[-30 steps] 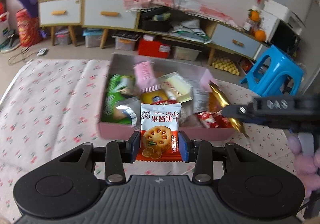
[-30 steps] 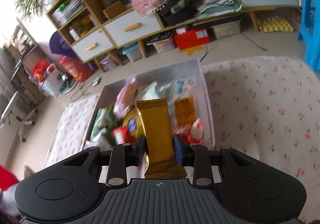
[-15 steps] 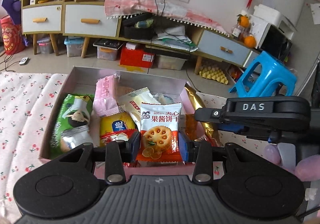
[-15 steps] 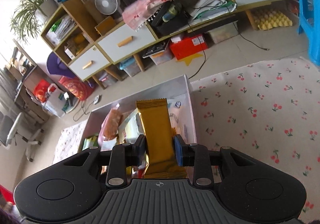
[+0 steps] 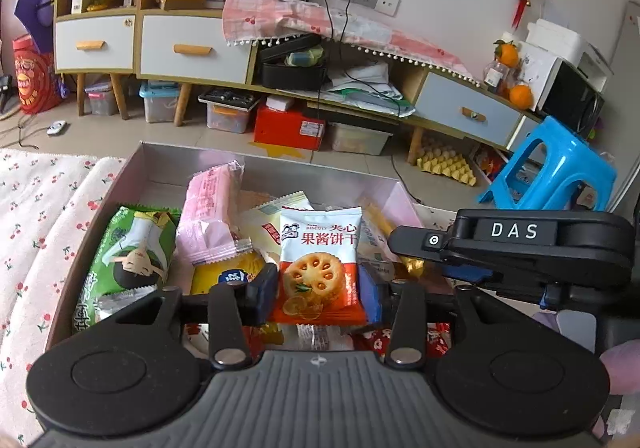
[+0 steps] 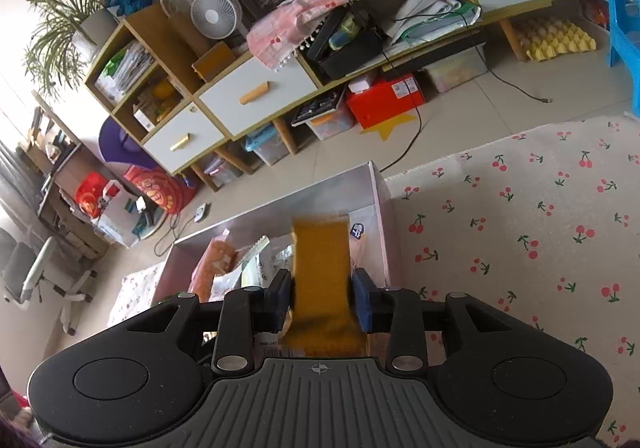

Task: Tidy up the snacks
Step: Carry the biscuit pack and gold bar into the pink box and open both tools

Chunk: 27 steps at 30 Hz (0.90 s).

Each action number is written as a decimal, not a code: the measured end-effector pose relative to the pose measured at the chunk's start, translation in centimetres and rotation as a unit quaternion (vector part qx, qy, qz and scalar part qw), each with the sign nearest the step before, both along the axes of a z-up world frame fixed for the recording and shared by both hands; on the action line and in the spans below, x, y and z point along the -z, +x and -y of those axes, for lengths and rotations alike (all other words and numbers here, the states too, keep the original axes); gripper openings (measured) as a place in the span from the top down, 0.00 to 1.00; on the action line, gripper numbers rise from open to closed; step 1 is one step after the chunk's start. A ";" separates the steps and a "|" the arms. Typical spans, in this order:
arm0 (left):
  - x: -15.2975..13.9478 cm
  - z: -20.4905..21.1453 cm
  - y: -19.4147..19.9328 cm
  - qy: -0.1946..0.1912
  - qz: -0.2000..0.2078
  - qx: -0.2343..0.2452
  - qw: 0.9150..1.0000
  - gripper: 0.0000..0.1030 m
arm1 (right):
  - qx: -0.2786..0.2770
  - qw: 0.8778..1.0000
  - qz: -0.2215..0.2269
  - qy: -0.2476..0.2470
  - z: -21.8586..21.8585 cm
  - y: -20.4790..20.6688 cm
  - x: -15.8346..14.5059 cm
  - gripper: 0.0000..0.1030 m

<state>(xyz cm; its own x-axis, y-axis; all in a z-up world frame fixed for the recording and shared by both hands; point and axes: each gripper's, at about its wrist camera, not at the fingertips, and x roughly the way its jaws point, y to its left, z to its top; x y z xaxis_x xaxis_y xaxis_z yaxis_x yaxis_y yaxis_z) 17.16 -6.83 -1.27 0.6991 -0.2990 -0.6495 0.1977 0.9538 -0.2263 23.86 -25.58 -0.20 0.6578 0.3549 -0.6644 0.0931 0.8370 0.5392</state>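
Both grippers are positioned above the pink storage box (image 5: 132, 167), which sits on a cherry-print cloth (image 6: 540, 207) and already contains several wrapped snacks.

Left gripper (image 5: 318, 290): its jaws have just been opening. The fruit-jam biscuit packet (image 5: 318, 248) stands upright between the blue pads (image 5: 260, 294), and a narrow gap is visible on each side, so the pads no longer clamp it. The packet hangs over the middle of the box, above a yellow packet (image 5: 224, 272) and beside a pink wrapper (image 5: 210, 215) and a green packet (image 5: 124, 252). Judged from this position, the release is intended to drop the packet among the snacks already stored.

Right gripper (image 6: 322, 306): its jaws have also just been opening. The gold wrapper bar (image 6: 322, 272) is between the pads, over the box corner nearest the cloth. The bar is motion-blurred, so contact cannot be confirmed; it appears to be slipping free.

In the left wrist view the right gripper's body (image 5: 516, 248) lies close alongside, over the right side of the box. Both items are aimed at separate zones, presumably to avoid stacking one on the other.
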 end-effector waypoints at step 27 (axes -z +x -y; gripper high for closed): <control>-3.2 -1.3 -3.7 0.044 -0.013 -0.009 0.999 0.06 | 0.015 0.999 -0.006 -0.048 0.6 -4.7 -5.3 0.19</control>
